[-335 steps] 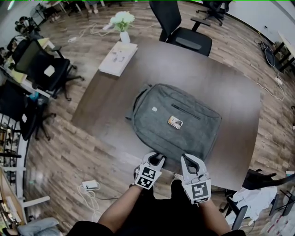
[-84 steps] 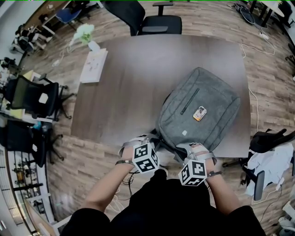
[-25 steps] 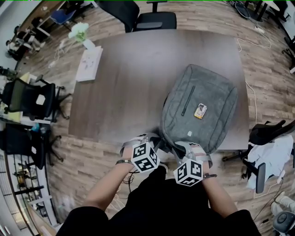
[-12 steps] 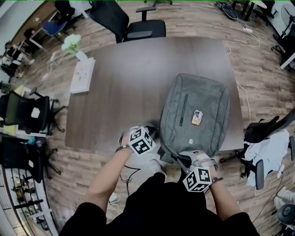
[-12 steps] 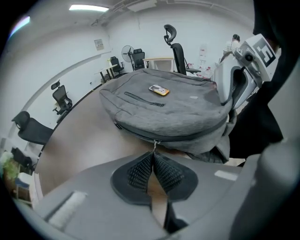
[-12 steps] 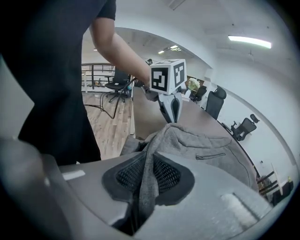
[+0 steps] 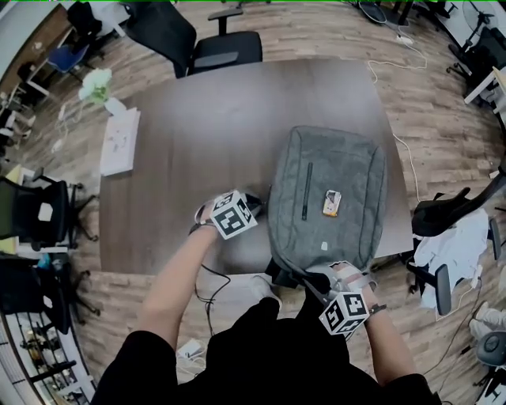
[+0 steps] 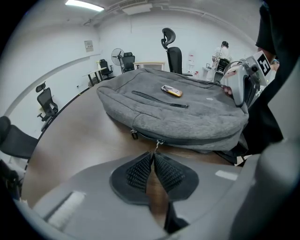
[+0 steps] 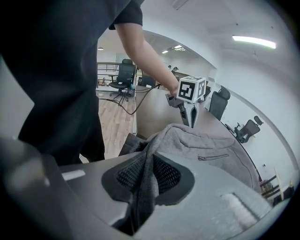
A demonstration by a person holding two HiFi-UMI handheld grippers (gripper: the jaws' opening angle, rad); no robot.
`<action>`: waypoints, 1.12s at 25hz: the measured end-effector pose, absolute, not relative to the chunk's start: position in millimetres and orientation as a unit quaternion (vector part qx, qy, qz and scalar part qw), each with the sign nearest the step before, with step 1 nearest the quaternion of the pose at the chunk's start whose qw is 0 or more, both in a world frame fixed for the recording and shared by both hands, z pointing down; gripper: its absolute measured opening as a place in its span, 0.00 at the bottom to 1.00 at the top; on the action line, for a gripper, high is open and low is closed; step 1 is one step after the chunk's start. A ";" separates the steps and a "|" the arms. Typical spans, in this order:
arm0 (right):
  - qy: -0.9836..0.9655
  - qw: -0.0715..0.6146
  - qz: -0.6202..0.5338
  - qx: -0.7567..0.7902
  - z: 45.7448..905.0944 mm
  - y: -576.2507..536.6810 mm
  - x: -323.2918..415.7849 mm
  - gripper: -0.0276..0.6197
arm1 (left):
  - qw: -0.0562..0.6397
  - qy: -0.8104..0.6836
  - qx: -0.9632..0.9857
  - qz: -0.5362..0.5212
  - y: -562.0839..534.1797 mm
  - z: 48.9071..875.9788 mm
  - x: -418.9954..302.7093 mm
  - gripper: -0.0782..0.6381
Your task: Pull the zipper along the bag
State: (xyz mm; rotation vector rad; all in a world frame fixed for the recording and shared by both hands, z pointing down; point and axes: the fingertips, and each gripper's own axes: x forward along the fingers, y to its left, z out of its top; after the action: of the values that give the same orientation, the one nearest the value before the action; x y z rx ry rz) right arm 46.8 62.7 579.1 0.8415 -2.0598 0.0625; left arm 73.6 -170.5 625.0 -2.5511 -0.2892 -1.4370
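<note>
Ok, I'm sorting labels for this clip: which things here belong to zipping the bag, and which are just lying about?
In the job:
grey backpack
zipper pull on its side seam

Lying about:
small orange item on the backpack
white papers
flower vase
black office chair

A: Head view is reading evenly bright, with no hard shadows. Fisheye is bowing the edges, and the corners are smearing soft.

B: Both gripper views are vignetting black at the rim. In the right gripper view a ceiling strip (image 9: 253, 41) is blowing out at upper right. In the left, a second strip (image 8: 84, 4) is glaring at upper left.

A: The bag (image 8: 187, 117) is throwing only a faint shadow on the table (image 8: 84, 140).
</note>
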 end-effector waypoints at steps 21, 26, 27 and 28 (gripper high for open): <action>-0.856 0.176 0.118 0.472 498.0 24.3 67.6 0.33 | -0.010 0.012 -0.925 -0.380 -159.5 617.3 28.9 0.27; -0.787 0.049 0.091 0.608 445.1 -9.8 103.2 0.08 | -0.109 0.084 -0.965 -0.223 -130.4 545.6 4.5 0.13; -0.773 0.033 0.088 0.628 437.7 -12.2 108.1 0.05 | -0.112 0.097 -0.970 -0.193 -125.3 528.7 1.8 0.13; -0.761 0.024 0.081 0.643 430.5 -13.8 110.9 0.05 | -0.114 0.110 -0.973 -0.165 -120.6 512.3 -0.7 0.13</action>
State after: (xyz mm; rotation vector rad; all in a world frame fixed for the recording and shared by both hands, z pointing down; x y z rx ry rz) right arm 110.9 -13.8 430.5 1.9906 -2.3550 0.2503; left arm -0.7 -120.6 512.3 -3.3027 0.3718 -0.5604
